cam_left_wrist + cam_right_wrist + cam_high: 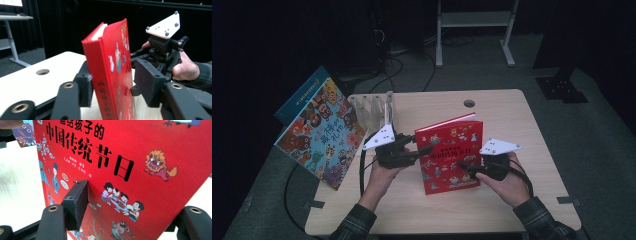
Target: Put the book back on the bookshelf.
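A: Status of the red book [449, 155]?

B: It stands upright on its lower edge near the middle of the table [512, 115], front cover toward the person, between the two hands.

A: Left gripper [424, 148]?

B: It straddles the spine edge. In the left gripper view the book [110, 70] sits between the pads; the near-side pad [86, 87] lies against the back cover, the other pad [147, 82] stands just off the front. No full clamp confirmed.

A: Right gripper [465, 169]?

B: It is at the opposite lower edge. In the right gripper view one pad [76, 203] lies flat on the cover [150, 195]; the other jaw is hidden behind the book. Whether it pinches, I cannot tell.

A: Anything else?

B: A white slotted rack [373, 111] at the table's far left, and a colourful picture book [322, 132] leaning off the left edge.
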`<state>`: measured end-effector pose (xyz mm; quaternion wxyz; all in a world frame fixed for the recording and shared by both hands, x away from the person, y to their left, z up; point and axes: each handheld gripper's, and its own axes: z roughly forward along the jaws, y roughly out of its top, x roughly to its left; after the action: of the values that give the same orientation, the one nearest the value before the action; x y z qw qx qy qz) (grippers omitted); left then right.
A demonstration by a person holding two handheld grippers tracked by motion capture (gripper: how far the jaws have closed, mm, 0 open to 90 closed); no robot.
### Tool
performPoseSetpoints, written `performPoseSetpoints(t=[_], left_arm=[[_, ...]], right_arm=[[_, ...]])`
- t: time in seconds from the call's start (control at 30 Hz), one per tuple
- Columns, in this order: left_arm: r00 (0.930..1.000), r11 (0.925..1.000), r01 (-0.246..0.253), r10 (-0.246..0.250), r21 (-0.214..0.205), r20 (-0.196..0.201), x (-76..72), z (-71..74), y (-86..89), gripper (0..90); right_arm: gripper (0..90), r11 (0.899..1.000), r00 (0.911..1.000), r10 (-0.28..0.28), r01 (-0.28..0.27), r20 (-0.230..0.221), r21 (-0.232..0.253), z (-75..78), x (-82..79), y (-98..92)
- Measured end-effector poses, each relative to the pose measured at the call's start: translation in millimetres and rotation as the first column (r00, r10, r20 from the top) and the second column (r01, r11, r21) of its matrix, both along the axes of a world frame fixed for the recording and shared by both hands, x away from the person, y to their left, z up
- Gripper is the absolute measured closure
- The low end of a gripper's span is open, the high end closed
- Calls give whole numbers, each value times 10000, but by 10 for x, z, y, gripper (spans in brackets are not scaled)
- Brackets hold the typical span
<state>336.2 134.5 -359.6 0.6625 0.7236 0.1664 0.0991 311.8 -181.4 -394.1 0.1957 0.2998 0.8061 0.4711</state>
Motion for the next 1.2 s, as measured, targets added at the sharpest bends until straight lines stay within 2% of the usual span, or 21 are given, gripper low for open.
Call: performPoseSetpoints(t=[0.07,0.1,0.23,0.4,0.5,0.53,0.63,0.7,0.8,0.87,0.9,0.97,1.07,1.2], left_arm=[[10000,10000,42,-41,-43,45,-6,8,6,546],[9999,9999,62,-64,79,154,-20,28,8,574],[9996,9999,100,-104,137,259,-38,45,6,653],[9996,9996,162,-167,215,245,-43,55,6,700],[9996,9990,166,-176,409,238,-44,44,-7,717],[9996,9990,166,-176,409,238,-44,44,-7,716],[9994,9983,306,-314,495,153,-48,26,-49,715],[9992,9977,368,-376,561,128,-53,20,-68,716],[9996,9974,204,-216,685,164,-69,34,-86,732],[9998,9971,153,-164,750,144,-71,41,-87,743],[9999,9969,105,-113,774,104,-72,44,-86,747],[9999,9980,80,-75,633,-76,-69,40,-88,755],[9999,9978,89,-83,651,-105,-67,47,-93,760],[9995,9990,173,-161,419,-285,-57,47,-97,780]], right_arm=[[351,9999,9999,99,-99,63,-44,-3,-9,2],[348,9999,9998,134,-132,147,-104,-3,-31,5],[357,9998,9998,166,-165,112,-110,-12,-72,-36],[373,9998,10000,-44,45,61,-214,-38,-90,-108],[359,9997,9992,-205,202,-328,-104,-101,-71,-222],[359,9997,9992,-205,202,-328,-104,-101,-71,-222],[372,9997,9969,-220,208,-755,-158,-207,-26,-260],[375,9993,9964,-210,185,-819,-317,-240,-10,-249],[378,9993,9962,-168,139,-852,-344,-258,7,-251],[379,9994,9960,-157,130,-884,-320,-261,10,-259],[379,9998,9948,-173,159,-1005,-149,-270,28,-292],[379,9997,9933,-217,224,-1132,56,-273,50,-346],[378,9985,9922,-371,416,-1190,355,-265,83,-451],[366,9965,9919,-766,795,-1009,255,-278,137,-557]])
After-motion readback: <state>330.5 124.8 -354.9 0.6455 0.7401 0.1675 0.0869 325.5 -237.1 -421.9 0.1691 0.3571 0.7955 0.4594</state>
